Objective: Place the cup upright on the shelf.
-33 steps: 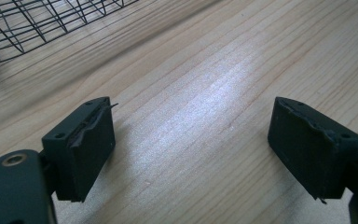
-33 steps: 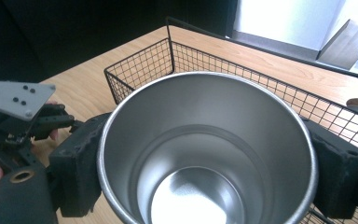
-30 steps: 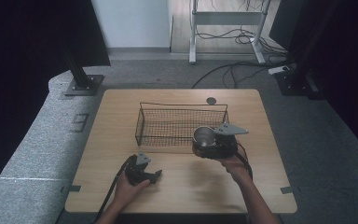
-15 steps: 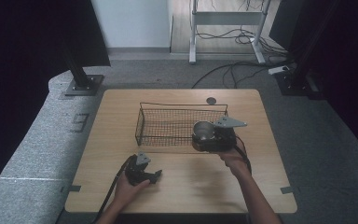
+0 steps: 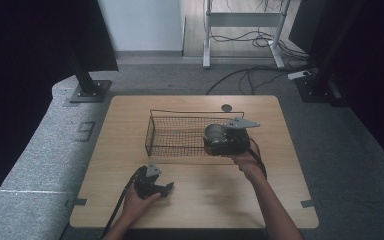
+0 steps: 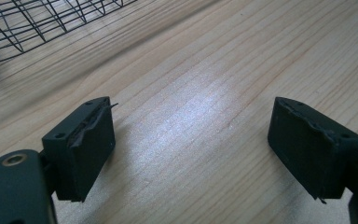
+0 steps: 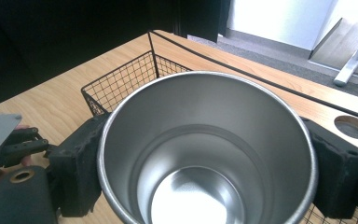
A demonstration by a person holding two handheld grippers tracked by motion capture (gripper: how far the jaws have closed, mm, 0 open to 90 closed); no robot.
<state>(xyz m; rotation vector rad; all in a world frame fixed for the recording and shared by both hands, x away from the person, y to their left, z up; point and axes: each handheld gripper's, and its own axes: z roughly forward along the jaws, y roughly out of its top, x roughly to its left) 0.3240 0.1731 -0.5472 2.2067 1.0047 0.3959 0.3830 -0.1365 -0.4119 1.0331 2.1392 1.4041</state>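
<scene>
Leftmost, the left tool (image 5: 169,187) sits low on the wooden counter (image 5: 280,200) nr its front edge, held by the person's left hand (image 5: 135,204), cable trailing back off the edge. Its jaws stand wide apart w/ nothing between them; in the left gripper view just bare wood grain shows between the two black pads (image 6: 86,149), and a corner of the wire basket (image 6: 37,23) sits at upper left, apart from the tool.

Mid-counter, the wire basket (image 5: 175,132) is a black mesh rectangle, long side running across the counter. Its left and middle parts look empty from the high view.

Further right, the right tool (image 5: 214,141) is at the basket's right end, held by the person's right hand (image 5: 247,165), grey plate on top. Its jaws are clamped on a steel cup (image 5: 214,134), one pad on each side of the cup wall. In the right gripper view the steel cup (image 7: 205,149) is upright, mouth open to the camera, shiny inside, empty. Cup is over the basket's right end; can't tell if it's resting on the mesh or held just above it.

Behind the basket, nr the counter's far edge, a round hole (image 5: 226,107) is cut in the wood; same hole (image 7: 353,127) shows at the right in the right gripper view.
</scene>
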